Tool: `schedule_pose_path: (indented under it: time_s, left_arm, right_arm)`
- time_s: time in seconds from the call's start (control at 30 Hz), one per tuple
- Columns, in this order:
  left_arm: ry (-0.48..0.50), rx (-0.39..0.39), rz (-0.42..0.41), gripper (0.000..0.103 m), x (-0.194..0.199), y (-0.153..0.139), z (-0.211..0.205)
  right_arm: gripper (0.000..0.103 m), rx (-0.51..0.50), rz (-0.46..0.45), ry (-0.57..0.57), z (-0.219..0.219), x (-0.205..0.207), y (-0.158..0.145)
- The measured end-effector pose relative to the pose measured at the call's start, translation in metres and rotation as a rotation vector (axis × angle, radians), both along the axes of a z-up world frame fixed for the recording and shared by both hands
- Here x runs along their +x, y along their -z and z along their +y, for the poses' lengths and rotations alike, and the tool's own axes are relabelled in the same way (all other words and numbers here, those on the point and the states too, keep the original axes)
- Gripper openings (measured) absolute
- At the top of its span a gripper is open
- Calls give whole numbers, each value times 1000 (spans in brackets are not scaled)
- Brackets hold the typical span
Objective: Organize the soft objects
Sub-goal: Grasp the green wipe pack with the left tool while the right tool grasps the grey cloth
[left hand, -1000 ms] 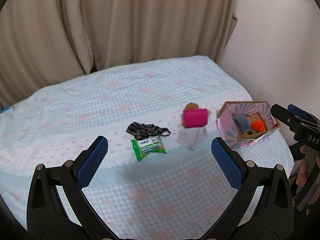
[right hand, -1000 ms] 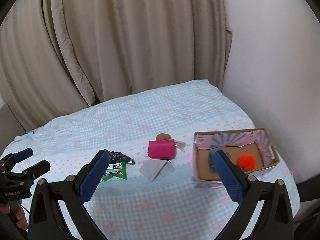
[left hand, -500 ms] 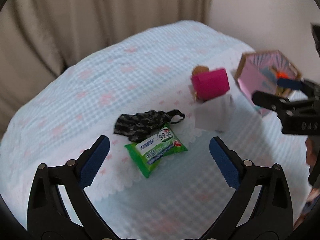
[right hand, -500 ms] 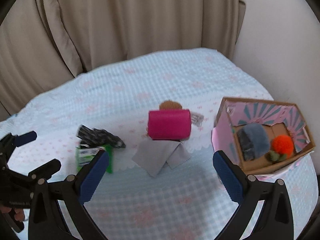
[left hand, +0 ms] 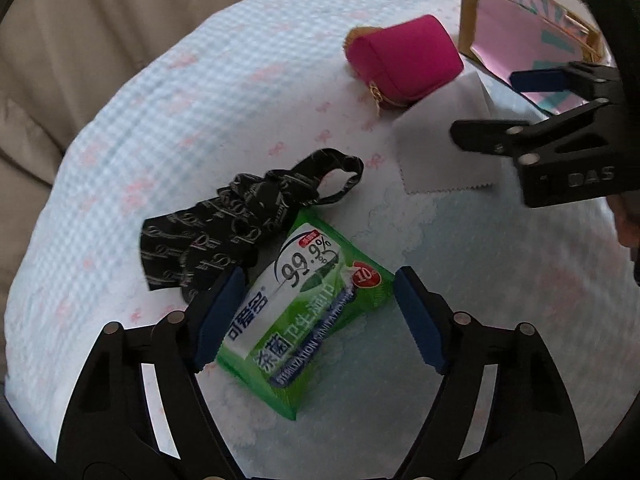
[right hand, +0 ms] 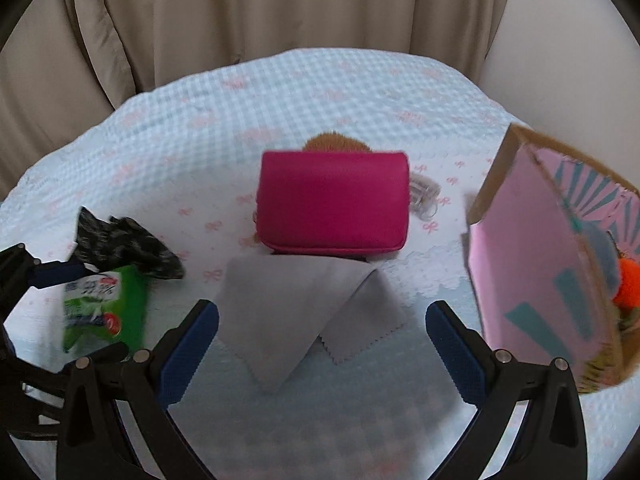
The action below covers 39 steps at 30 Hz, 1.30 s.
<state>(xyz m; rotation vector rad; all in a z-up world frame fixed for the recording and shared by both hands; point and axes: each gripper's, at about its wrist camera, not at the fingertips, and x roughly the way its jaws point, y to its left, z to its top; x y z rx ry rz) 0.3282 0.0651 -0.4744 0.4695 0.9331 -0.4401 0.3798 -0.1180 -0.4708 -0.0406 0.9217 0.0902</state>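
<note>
A green wet-wipes pack (left hand: 304, 312) lies on the light blue checked cover (left hand: 200, 92). My left gripper (left hand: 318, 316) is down around the pack and its jaws are closing. The left pad sits at the pack's edge, while the right pad stands clear of it. A black patterned cloth (left hand: 248, 220) lies just behind. My right gripper (right hand: 322, 344) is open over the near corner of a flat grey cloth (right hand: 316, 312). A pink pouch (right hand: 332, 200) rests on the cloth's far edge, and a brown fluffy thing (right hand: 336, 144) peeks out behind it.
An open pink cardboard box (right hand: 532, 264) stands at the right. It holds an orange pompom (right hand: 626, 284) and a grey fluffy item (right hand: 604, 256). A metal ring chain (right hand: 424, 196) lies beside the pouch. Beige curtains (right hand: 280, 20) hang behind, next to a white wall.
Both grippers have come down toward the cover. The left one rolled, closed in on the wipes pack, and its jaws narrowed. The right one neared the grey cloth and stayed wide.
</note>
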Motion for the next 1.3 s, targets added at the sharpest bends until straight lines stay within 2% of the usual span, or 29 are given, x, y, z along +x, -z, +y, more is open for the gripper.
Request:
schedule_pose_path:
  time_s: [0.1, 0.17, 0.27, 0.3, 0.37, 0.43, 0.5, 0.57, 0.6, 0.87, 1.07, 1.3]
  left_arm:
    - [26, 30, 30, 76, 4, 11, -3]
    - [20, 12, 45, 76, 8, 13, -1]
    - [-4, -28, 81, 75, 14, 15, 3]
    - [-9, -34, 89, 72, 13, 15, 4]
    - [-11, -31, 98, 69, 11, 15, 5]
    - [-11, -22, 92, 65, 7, 15, 6]
    - [-24, -24, 89, 56, 3, 13, 9]
    - [-41, -28, 87, 49, -4, 10, 13]
    - [-52, -34, 88, 41, -6, 8, 16]
    - [-148, -126, 112, 39, -17, -10, 37]
    - [-176, -172, 99, 39, -25, -32, 36]
    - [-233, -228, 81, 39, -34, -81, 39]
  right_arm:
    - [98, 3, 17, 1, 2, 4, 15]
    - [75, 16, 45, -14, 6, 5, 24]
    - [59, 0, 65, -30, 14, 3, 31]
    - [55, -7, 55, -34, 16, 1, 30]
    - [37, -22, 52, -44, 21, -3, 28]
    - [30, -40, 51, -48, 24, -5, 27]
    - [24, -34, 58, -43, 21, -5, 26]
    - [14, -21, 63, -23, 16, -3, 24]
    - [12, -12, 64, -16, 14, -4, 24]
    - [8, 14, 19, -15, 15, -12, 3]
    - [8, 28, -6, -7, 16, -21, -19]
    - [8, 36, -44, -1, 6, -31, -65]
